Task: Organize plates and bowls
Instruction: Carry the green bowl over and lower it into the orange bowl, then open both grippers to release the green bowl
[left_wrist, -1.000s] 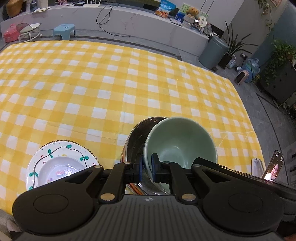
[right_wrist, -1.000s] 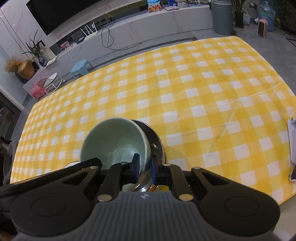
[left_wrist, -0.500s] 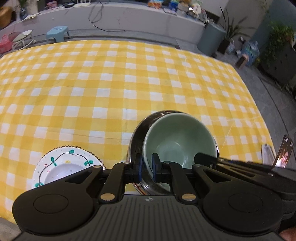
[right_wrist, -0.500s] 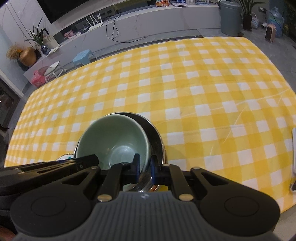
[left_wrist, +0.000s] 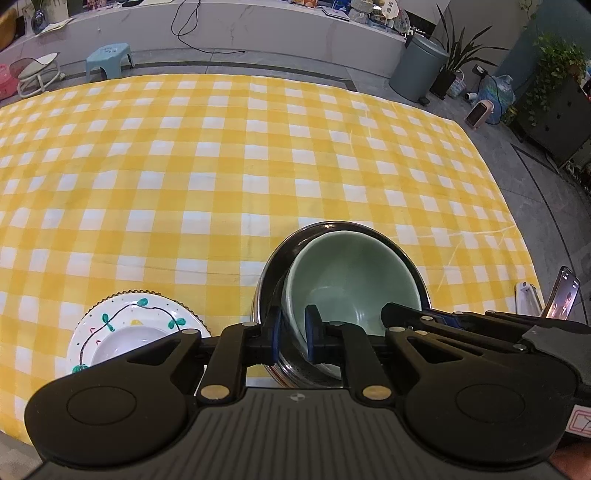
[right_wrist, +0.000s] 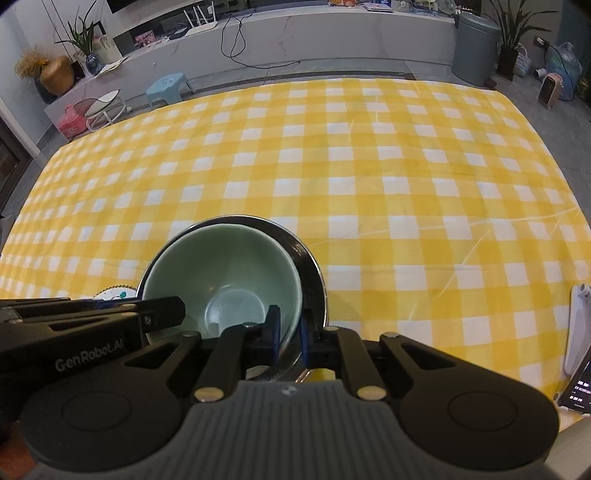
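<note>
A pale green bowl (left_wrist: 351, 280) sits inside a steel bowl (left_wrist: 273, 273) near the table's front edge. My left gripper (left_wrist: 291, 338) is shut on the green bowl's left rim. My right gripper (right_wrist: 288, 332) is shut on the same bowl (right_wrist: 221, 273) at its right rim, with the steel bowl (right_wrist: 308, 266) around it. A white plate with green leaf drawings (left_wrist: 125, 325) lies to the left of the bowls; only its edge shows in the right wrist view (right_wrist: 112, 292).
The table wears a yellow and white checked cloth (left_wrist: 221, 166). A phone on a stand (left_wrist: 563, 299) and a white object (left_wrist: 528, 299) stand at the front right edge. A grey bin (left_wrist: 419, 66), stools and plants stand on the floor beyond.
The green bowl has come down from a tilt and now sits lower and more level inside the steel bowl. Both grippers kept their hold on its rim.
</note>
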